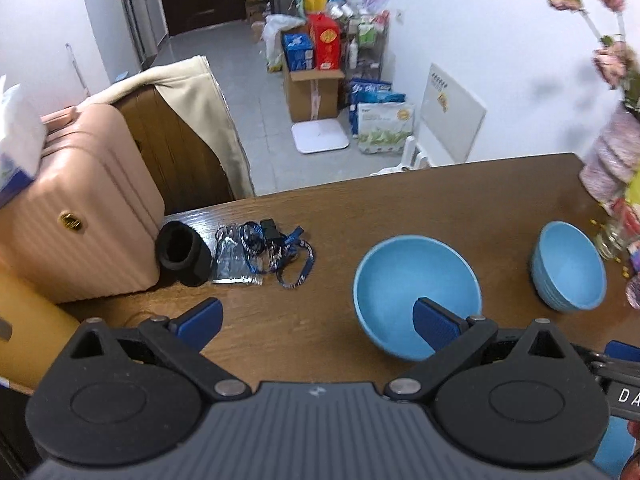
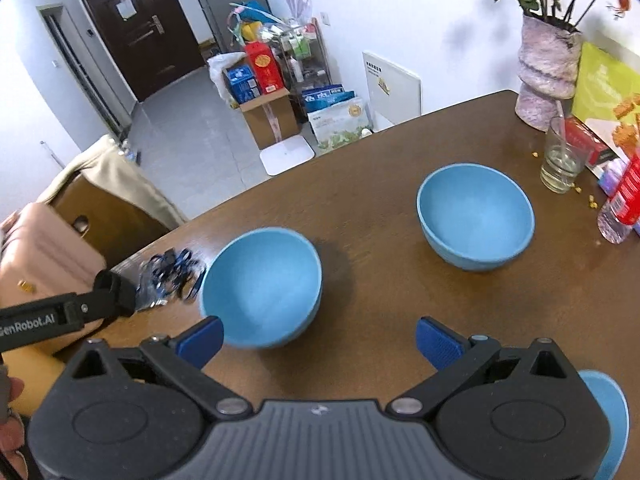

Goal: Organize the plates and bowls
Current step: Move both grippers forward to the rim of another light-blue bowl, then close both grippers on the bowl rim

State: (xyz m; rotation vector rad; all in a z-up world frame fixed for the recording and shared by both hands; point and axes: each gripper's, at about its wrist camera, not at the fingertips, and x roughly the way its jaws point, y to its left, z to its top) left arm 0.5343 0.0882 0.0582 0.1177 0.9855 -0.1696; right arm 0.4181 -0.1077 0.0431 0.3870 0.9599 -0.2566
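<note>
Two light blue bowls stand on the brown wooden table (image 2: pixel 400 320). The nearer bowl (image 1: pixel 408 288) (image 2: pixel 260 288) looks tilted and slightly blurred. The other bowl (image 1: pixel 568 268) (image 2: pixel 476 216) sits upright further right. My left gripper (image 1: pixel 318 324) is open, and its right fingertip (image 1: pixel 436 328) overlaps the nearer bowl's front wall; nothing is between the jaws. My right gripper (image 2: pixel 320 342) is open too, its left fingertip (image 2: pixel 200 340) by that bowl's near rim. A blue plate edge (image 2: pixel 612 412) shows behind the right gripper's body.
A glass (image 2: pixel 560 164), a pink vase (image 2: pixel 548 76) with flowers, a water bottle (image 2: pixel 620 208) and boxes crowd the table's right side. Blue lanyards (image 1: pixel 272 248) and a black cylinder (image 1: pixel 182 252) lie at the left, by a pink suitcase (image 1: pixel 76 208).
</note>
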